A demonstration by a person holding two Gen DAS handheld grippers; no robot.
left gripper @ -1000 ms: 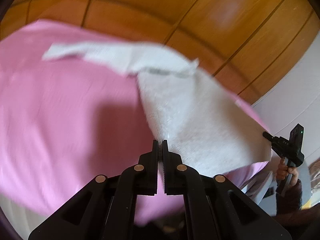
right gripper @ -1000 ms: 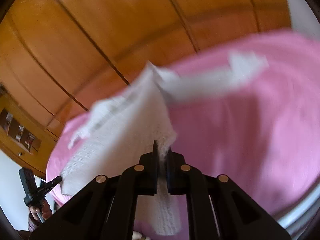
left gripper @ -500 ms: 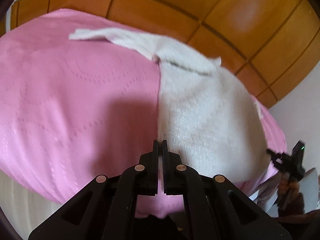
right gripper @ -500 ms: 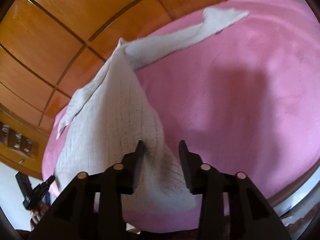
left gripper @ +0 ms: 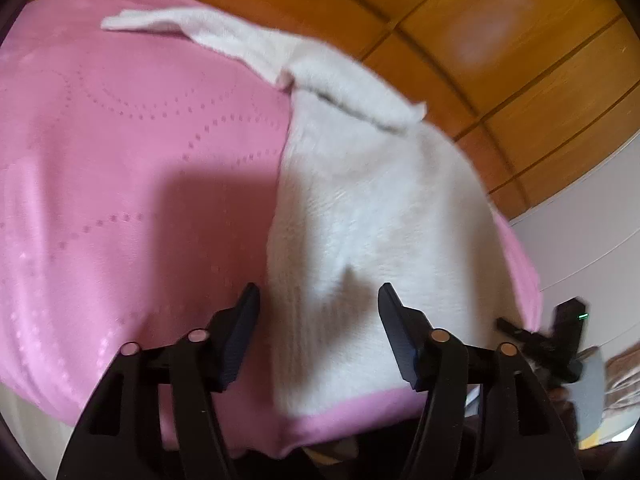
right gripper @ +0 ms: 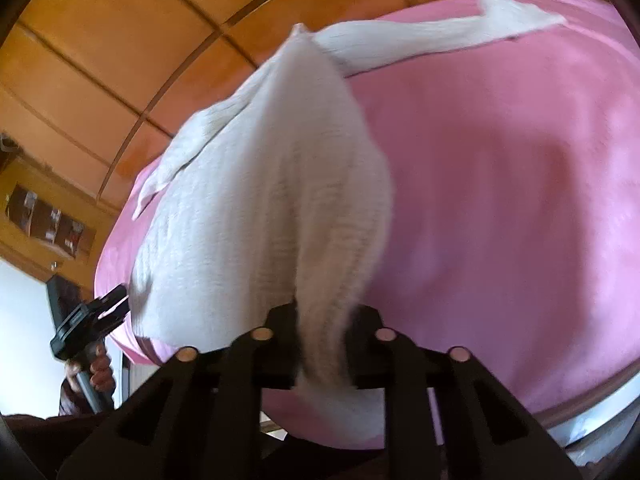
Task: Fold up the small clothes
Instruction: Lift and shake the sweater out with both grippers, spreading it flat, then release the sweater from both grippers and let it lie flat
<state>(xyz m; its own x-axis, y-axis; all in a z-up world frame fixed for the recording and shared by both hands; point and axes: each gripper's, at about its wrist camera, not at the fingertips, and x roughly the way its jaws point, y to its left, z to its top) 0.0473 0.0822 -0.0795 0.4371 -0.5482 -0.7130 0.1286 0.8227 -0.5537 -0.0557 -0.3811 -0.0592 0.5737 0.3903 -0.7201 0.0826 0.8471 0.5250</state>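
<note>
The left hand-held gripper (left gripper: 318,312) is opening, releasing the white sweater (left gripper: 372,208); the right hand-held gripper (right gripper: 324,320) is closing, clamping its hem at six o'clock on the pink bed (right gripper: 500,200).

1. A home bedroom: a bed covered by a pink bedspread (left gripper: 132,168) with a stitched dotted pattern fills most of both wrist views.
2. Behind the bed runs a wall of glossy wooden panels (left gripper: 500,48), divided by dark grooves, like wardrobe doors or panelling.
3. In the right wrist view a wooden shelf unit (right gripper: 44,216) at the far left holds small dark items, too blurred to name.
4. A plain white wall (left gripper: 592,232) adjoins the wood.
5. A white knitted garment (right gripper: 256,208) lies spread on the bedspread, a domestic laundry item.
</note>
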